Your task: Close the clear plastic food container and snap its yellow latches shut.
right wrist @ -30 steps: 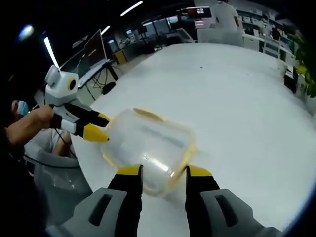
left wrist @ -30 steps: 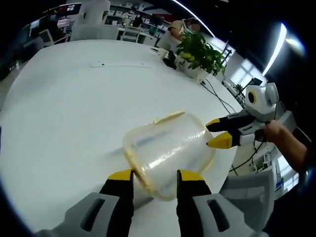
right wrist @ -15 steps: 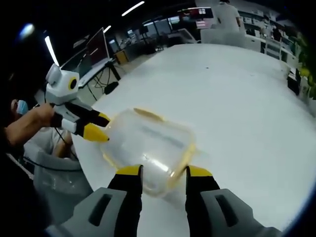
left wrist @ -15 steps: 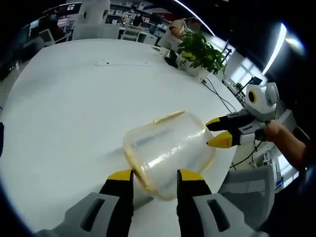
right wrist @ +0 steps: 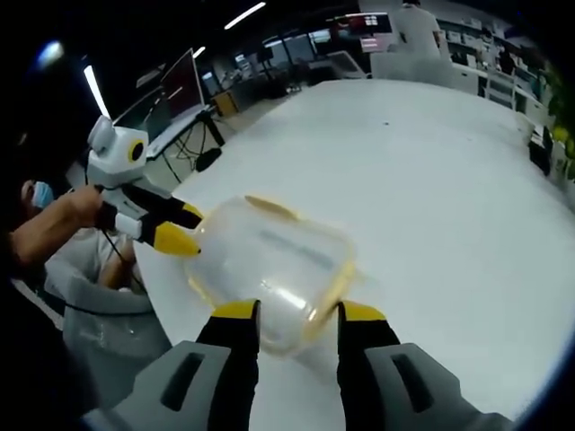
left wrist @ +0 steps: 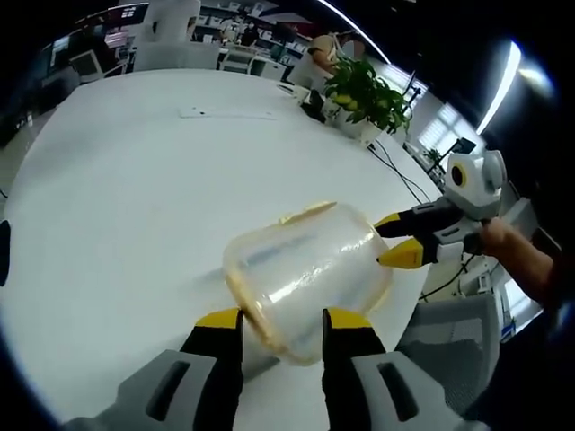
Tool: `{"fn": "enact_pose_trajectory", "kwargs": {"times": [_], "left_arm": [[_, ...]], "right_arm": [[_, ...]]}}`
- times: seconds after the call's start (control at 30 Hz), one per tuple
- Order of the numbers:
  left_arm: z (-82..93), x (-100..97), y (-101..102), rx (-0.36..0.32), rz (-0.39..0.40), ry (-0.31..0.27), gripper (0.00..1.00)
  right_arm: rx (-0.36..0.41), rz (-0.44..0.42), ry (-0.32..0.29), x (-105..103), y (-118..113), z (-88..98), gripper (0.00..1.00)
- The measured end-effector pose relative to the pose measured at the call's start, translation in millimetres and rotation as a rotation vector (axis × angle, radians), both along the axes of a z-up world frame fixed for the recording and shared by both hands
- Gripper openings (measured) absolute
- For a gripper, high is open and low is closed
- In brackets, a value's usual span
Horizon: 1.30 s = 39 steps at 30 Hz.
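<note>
Close in, we see our left gripper (left wrist: 274, 325) and right gripper (right wrist: 298, 316) bracketing opposite ends of the clear container (left wrist: 305, 274), jaws apart, likely steadying it for latching. Beyond it, one yellow latch (left wrist: 308, 213) sticks out unsnapped over the white table (left wrist: 135, 189).

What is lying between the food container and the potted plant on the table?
Nothing: in the left gripper view, bare white table separates the clear food container from the potted plant.
</note>
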<state>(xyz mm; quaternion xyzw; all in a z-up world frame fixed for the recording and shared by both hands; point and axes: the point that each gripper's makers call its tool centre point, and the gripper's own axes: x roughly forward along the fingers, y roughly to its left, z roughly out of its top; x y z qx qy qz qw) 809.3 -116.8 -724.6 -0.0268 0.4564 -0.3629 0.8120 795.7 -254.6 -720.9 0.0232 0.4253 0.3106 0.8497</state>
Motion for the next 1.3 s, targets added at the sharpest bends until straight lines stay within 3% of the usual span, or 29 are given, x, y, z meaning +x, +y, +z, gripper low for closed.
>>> {"fn": "enact_pose_trajectory", "kwargs": {"times": [0.4,0.83,1.0,1.13,1.3], "left_arm": [[0.6,-0.1,3,-0.003,0.009,-0.001,0.29],[23.2,7.6,8,0.007,-0.011,-0.087,0.31],[35.7,11.5,3,0.010,-0.037,-0.131,0.31],[43.9,8.4,-11,-0.034,-0.084,-0.144,0.29],[41.9,3.7,-24,-0.021,-0.169,-0.166,0.24]], "right_arm": [[0.027,-0.007,0.032,0,-2,0.3,0.27],[-0.033,0.094,-0.069,4,-2,18.0,0.28],[-0.027,0.147,-0.108,7,6,26.2,0.27],[0.009,0.172,-0.110,10,13,30.0,0.23],[0.013,0.230,-0.137,16,22,32.1,0.20]]}}
